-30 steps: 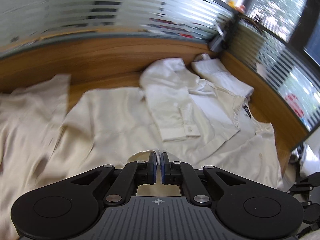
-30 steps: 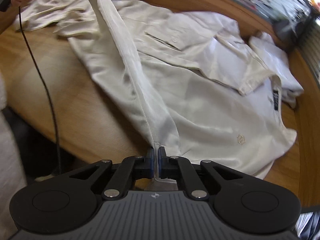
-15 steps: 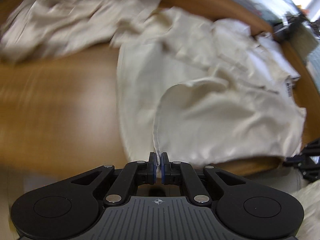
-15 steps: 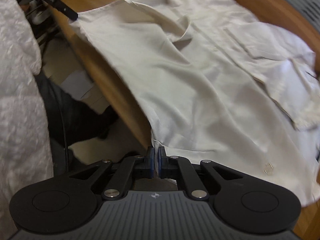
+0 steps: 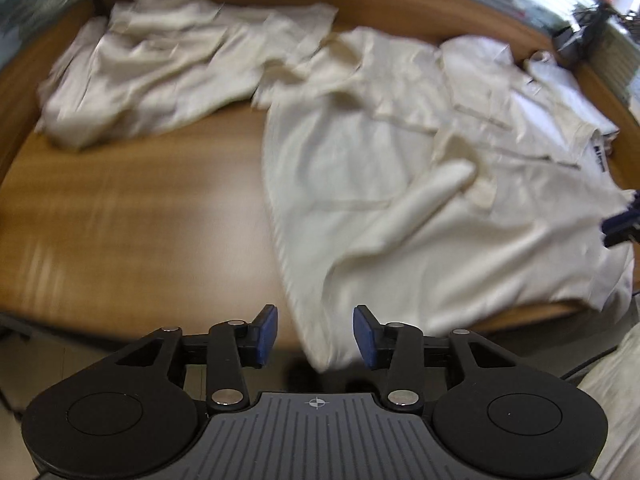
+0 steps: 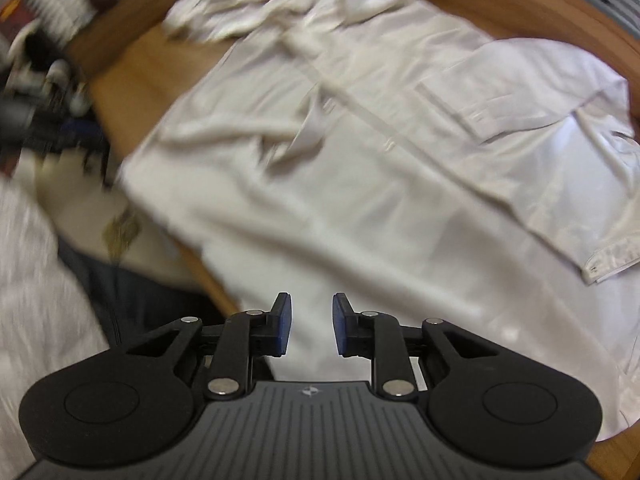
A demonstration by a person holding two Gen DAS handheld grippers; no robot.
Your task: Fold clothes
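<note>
A cream long-sleeved shirt (image 5: 400, 184) lies spread on the wooden table (image 5: 140, 208), its hem hanging over the near edge. My left gripper (image 5: 315, 334) hovers over the hem's left corner; its jaws are opening, and the cloth lies between the blue pads without being pressed. In the right wrist view the same shirt (image 6: 380, 152) fills the frame, one cuffed sleeve folded across the chest. My right gripper (image 6: 311, 326) is above the hem near the table edge, jaws opening, with fabric beneath the gap and not pinched.
A second crumpled cream garment (image 5: 160, 68) lies at the table's far left. A folded white piece (image 5: 560, 80) sits at the far right by the glass partition. The other gripper's blue tip (image 5: 620, 224) shows at the right edge. A person's white clothing (image 6: 36, 280) is at lower left.
Both grippers were shut on the shirt's hem and pulled it toward the table's near edge. Both have now let go and their jaws stand apart. The shirt lies flatter.
</note>
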